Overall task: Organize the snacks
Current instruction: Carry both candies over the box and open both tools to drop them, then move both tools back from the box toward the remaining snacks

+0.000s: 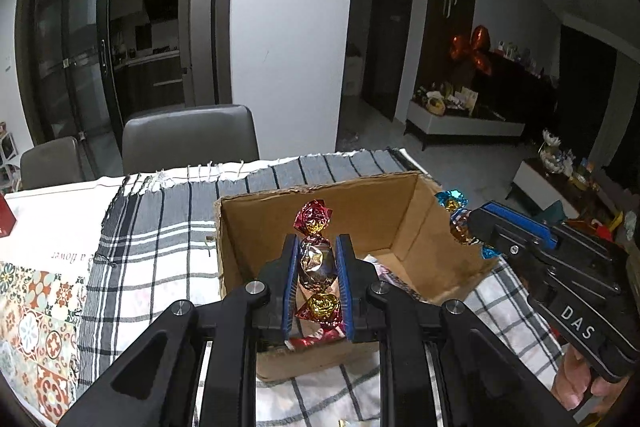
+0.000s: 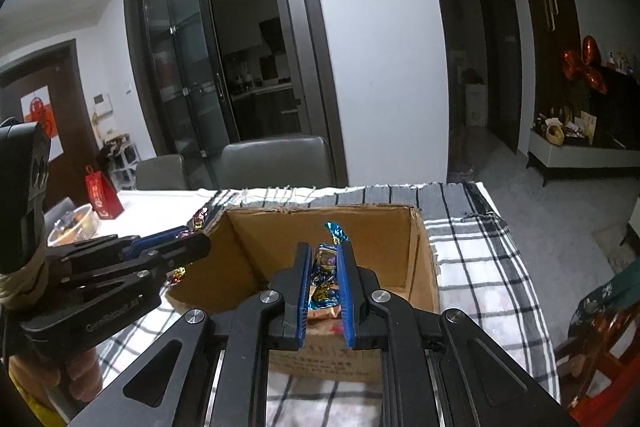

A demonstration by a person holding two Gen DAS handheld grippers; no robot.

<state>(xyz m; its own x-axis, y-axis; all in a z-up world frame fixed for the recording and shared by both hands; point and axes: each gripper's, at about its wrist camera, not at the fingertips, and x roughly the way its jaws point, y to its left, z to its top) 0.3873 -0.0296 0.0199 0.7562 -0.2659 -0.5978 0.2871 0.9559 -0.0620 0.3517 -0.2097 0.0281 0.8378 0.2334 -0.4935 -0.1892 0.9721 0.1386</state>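
While I hold both claws over the open cardboard box [image 1: 256, 227], the only lettering I can read is "DAS" on the body of my right claw [image 1: 470, 227] as seen from the left camera, plus a sideways scrap reading "flower" on the patterned cloth [image 1: 36, 291] at the table's left. Print on the box's near wall [image 2: 320, 359] and a pale mark on the other claw's side are too blurred to read, and so is the design on the red gift bag [image 2: 102, 197].

My left claw [image 1: 317, 259] is closed down tight on a red-and-gold foil candy [image 1: 316, 259], pinched at its silvery middle, with twisted ends sticking out above and below the blue pads (it hangs above the box's inside). My right claw [image 2: 324, 267] is squeezed nearly together on a blue foil candy [image 2: 326, 259], its blue twist poking up past the fingertips, also over the box opening.

A wrapper lies on the box floor [image 2: 324, 315]. The box sits on a checked cloth [image 2: 480, 267].
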